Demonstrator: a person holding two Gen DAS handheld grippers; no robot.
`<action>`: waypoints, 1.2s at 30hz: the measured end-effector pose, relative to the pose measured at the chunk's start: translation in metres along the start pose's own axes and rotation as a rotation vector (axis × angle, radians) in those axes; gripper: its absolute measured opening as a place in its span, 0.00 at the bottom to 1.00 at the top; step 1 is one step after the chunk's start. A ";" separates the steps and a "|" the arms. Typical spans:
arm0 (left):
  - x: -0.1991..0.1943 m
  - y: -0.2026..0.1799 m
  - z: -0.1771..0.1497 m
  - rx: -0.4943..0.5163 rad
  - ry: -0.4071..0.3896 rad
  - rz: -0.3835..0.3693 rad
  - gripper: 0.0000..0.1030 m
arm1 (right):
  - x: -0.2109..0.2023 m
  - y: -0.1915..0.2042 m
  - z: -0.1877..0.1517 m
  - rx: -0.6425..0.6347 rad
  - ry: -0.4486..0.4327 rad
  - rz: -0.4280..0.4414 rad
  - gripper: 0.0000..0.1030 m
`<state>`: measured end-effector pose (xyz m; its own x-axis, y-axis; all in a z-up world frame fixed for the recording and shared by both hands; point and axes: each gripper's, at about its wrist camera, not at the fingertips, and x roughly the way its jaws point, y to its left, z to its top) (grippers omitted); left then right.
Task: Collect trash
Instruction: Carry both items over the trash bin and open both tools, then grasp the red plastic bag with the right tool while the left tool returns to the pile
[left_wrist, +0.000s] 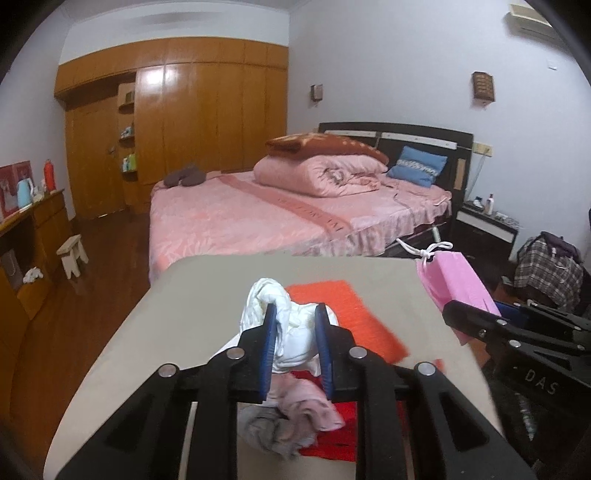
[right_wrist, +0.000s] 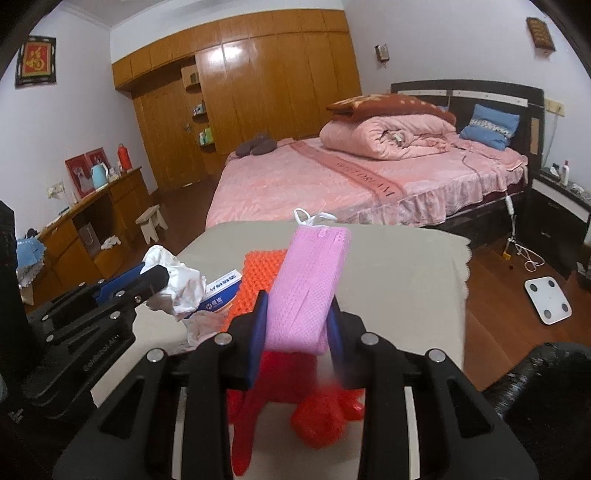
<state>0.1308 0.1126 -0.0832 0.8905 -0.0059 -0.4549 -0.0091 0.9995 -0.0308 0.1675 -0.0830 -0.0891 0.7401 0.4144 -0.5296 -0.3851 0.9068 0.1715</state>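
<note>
A pink mesh drawstring bag (right_wrist: 308, 284), contents unseen, is being clamped by the right gripper (right_wrist: 297, 325), while crumpled white paper (left_wrist: 291, 325) is being gripped by the left gripper (left_wrist: 295, 347)

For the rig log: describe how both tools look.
Both are alike: the left tool and right tool have black plastic linkage arms with cut-out slots, round silver pivot pins and flat blue finger pads. White lettering marks their sides. No cables or sleeves show.
</note>
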 end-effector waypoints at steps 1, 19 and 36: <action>-0.004 -0.006 0.002 0.002 -0.005 -0.013 0.20 | -0.007 -0.004 -0.001 0.003 -0.005 -0.009 0.28; -0.032 -0.162 0.006 0.118 0.004 -0.358 0.20 | -0.135 -0.122 -0.072 0.150 0.014 -0.331 0.28; -0.022 -0.262 -0.025 0.203 0.109 -0.600 0.54 | -0.182 -0.194 -0.114 0.264 0.023 -0.561 0.61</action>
<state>0.1021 -0.1498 -0.0874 0.6623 -0.5588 -0.4991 0.5725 0.8072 -0.1440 0.0452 -0.3432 -0.1205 0.7769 -0.1305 -0.6160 0.2109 0.9757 0.0592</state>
